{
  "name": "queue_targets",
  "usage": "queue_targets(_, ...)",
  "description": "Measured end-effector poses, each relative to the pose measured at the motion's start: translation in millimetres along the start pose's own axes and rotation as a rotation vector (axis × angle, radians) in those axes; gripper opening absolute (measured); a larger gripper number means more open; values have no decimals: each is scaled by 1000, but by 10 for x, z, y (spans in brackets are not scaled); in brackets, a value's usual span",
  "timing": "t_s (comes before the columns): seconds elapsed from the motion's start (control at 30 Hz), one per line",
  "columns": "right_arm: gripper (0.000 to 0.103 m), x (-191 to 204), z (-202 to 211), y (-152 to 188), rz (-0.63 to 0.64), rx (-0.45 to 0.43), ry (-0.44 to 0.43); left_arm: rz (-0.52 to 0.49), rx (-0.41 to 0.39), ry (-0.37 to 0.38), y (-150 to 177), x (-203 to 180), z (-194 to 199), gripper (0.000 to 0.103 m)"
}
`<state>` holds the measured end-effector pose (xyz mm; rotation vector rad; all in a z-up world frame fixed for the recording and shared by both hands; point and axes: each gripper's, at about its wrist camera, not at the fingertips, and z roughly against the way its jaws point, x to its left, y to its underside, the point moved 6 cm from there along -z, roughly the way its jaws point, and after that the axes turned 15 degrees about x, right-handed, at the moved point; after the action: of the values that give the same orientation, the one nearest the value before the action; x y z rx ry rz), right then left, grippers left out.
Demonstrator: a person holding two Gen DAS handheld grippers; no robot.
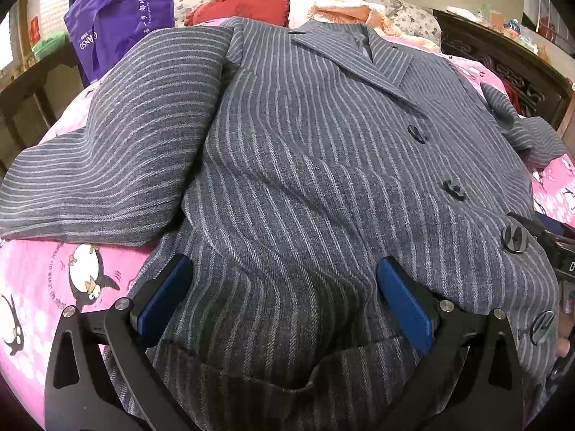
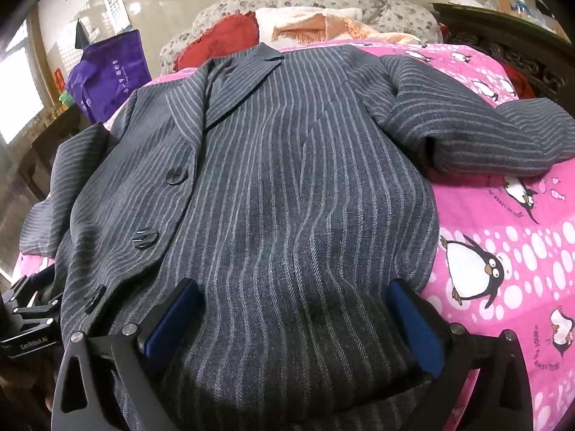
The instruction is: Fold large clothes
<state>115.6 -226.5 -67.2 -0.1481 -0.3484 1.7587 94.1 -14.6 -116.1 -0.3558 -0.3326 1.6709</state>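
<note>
With the left gripper [image 1: 284, 301] and right gripper [image 2: 293, 323] spread wide and empty, the jacket [image 1: 323, 179] hem at lower frame should be pinched evenly.

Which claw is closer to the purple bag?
Left. The left claw sits over the jacket hem on the side nearer the purple bag; the right claw is on the hem's far side.

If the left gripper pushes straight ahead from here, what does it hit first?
Most likely the grey pinstriped wool jacket itself: the open left gripper straddles its hem, and the cloth bulges right ahead of the fingers. Depth is unclear through the fisheye.
</note>
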Motion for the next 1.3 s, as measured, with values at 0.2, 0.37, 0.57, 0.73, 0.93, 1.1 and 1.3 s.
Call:
queue_targets(0.2, 103, -15, -23, -14, -2, -14, 12, 3, -6, 5, 16, 12, 16, 103)
queue_targets(0.37, 103, -26, -33, -21, 3, -17, 32, 3, -7, 4, 26, 12, 18, 103)
queue_targets(0.57, 103, -36, -30, -5, -3, -13, 22, 2, -12, 0, 29, 18, 21, 103)
queue_targets(0.73, 103, -54, -25, -19, -5, -11, 18, 1, -14, 1, 40, 16, 26, 103)
queue_targets(0.93, 103, -36, -18, -15, -4, -11, 19, 4, -15, 10, 54, 15, 39, 103)
queue_targets(1.1, 103, -28, -20, -13, -6, -11, 17, 6, -15, 13, 67, 6, 46, 103)
queue_targets(1.3, 103, -17, -33, -12, -10, -12, 6, 6, -16, 12, 62, 7, 45, 103)
